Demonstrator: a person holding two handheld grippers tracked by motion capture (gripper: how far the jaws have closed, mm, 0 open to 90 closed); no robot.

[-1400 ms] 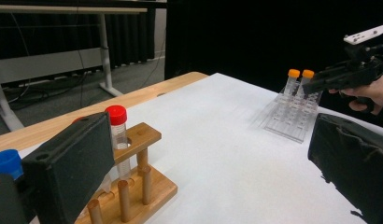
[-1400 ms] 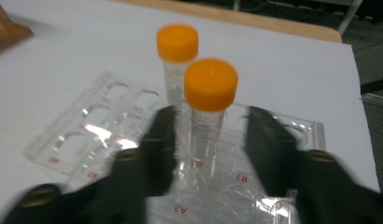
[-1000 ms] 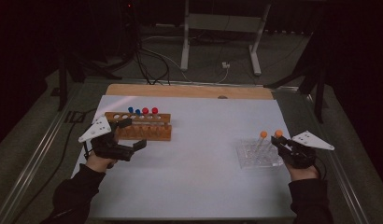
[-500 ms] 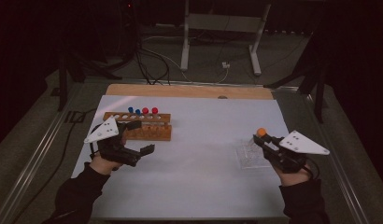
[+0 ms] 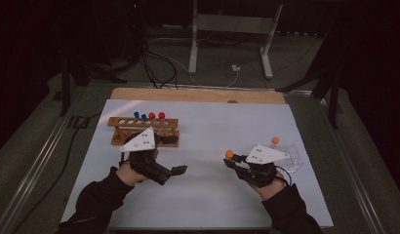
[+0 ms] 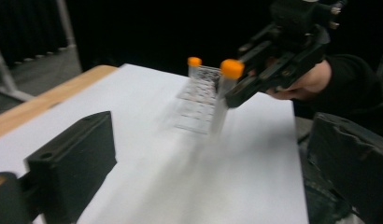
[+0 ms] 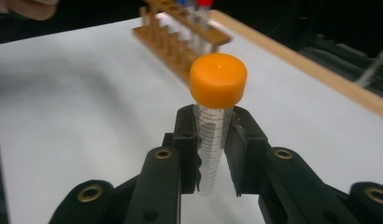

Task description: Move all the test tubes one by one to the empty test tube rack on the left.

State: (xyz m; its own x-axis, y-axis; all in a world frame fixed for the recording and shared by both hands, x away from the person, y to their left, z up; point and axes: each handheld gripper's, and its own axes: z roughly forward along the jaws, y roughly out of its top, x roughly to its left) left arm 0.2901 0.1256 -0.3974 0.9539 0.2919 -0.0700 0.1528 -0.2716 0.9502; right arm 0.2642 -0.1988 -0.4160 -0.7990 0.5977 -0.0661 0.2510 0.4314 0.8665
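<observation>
The right gripper [image 7: 213, 154] is clamped on an orange-capped tube [image 7: 216, 126], its jaws pinching the clear graduated body just under the cap, so the tube stands upright and clear of the white table [image 5: 208, 195]. In the high view that gripper [image 5: 233, 162] sits near the middle right of the table, with the clear plastic rack [image 5: 290, 158] just behind it, where a second orange-capped tube [image 5: 274, 141] stands. The left gripper [image 6: 203, 154] has its jaws spread wide with nothing between them; from above it [image 5: 178, 170] points toward the right one. Behind it stands the wooden rack [image 5: 144, 129] with blue and red capped tubes in its far holes and its nearer holes free. The likely risk, as I judge it, is in the grip itself: the jaws hold a smooth, narrow tube high up, so a quick swing could make it pivot or slide down. If a handover is meant, releasing before the left jaws close would drop it; if it goes into the wooden rack, a tilted tube could catch a hole's rim and jolt the rack.
</observation>
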